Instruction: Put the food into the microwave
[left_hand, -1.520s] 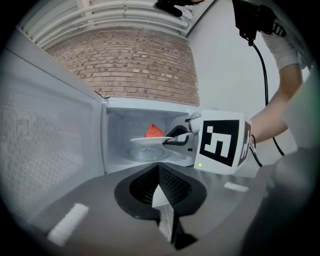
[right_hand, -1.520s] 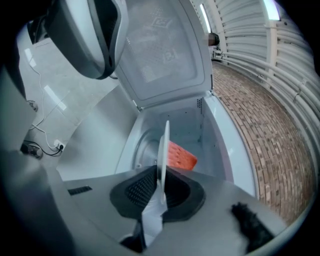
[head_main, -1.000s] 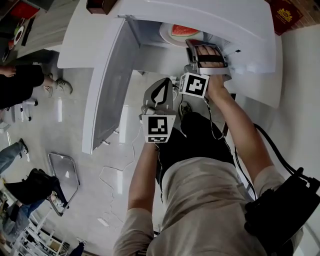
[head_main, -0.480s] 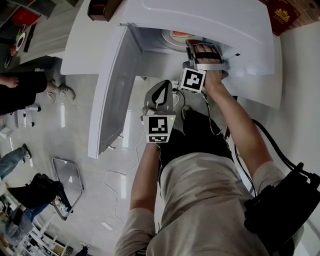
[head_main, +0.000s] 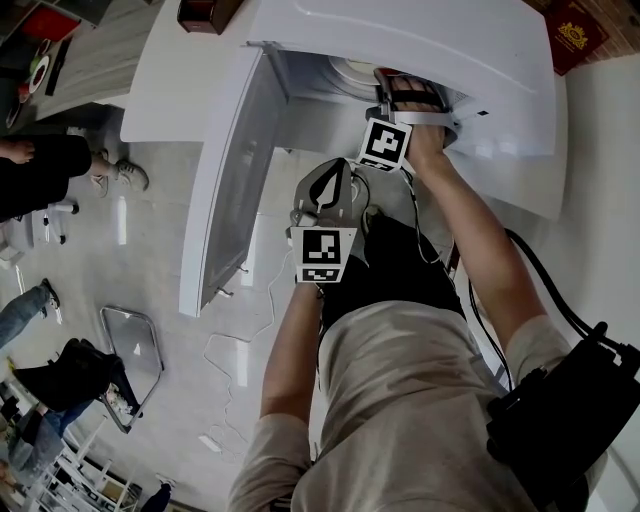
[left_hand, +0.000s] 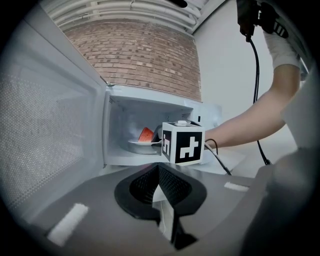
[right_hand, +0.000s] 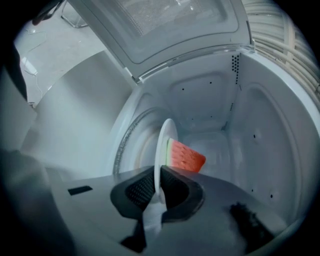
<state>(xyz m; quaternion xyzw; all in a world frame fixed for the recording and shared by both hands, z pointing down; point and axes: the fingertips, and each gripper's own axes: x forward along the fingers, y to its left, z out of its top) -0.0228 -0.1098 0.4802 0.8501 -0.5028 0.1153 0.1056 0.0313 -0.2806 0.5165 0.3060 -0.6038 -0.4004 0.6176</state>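
Between the right gripper's (right_hand: 159, 172) pads, pinched by its near rim, is the white plate (right_hand: 163, 142). On the plate just beyond the fingertips lies the watermelon slice (right_hand: 186, 156) — red flesh with a thin green rind. Plate and fruit are already inside the microwave (right_hand: 215, 100) cavity, past its sill. On the plate's underside, away from the fruit, the round turntable (right_hand: 131, 142) shows; I cannot tell whether the plate touches it or hangs just above it. The open door (right_hand: 170, 17) stands swung wide, off to the left of that gripper. The left gripper (left_hand: 158, 170) hangs outside the opening, jaws pressed together with nothing in them, aimed at the cavity from in front.

The step in hand looks like the set-down. To do it well, the plate should be brought level and lowered onto the middle of the turntable before the pads let go — a release with the rim tilted could slide the slice off or knock the plate against a wall. The jaws should then spread only enough to clear the rim and draw straight back out through the opening.
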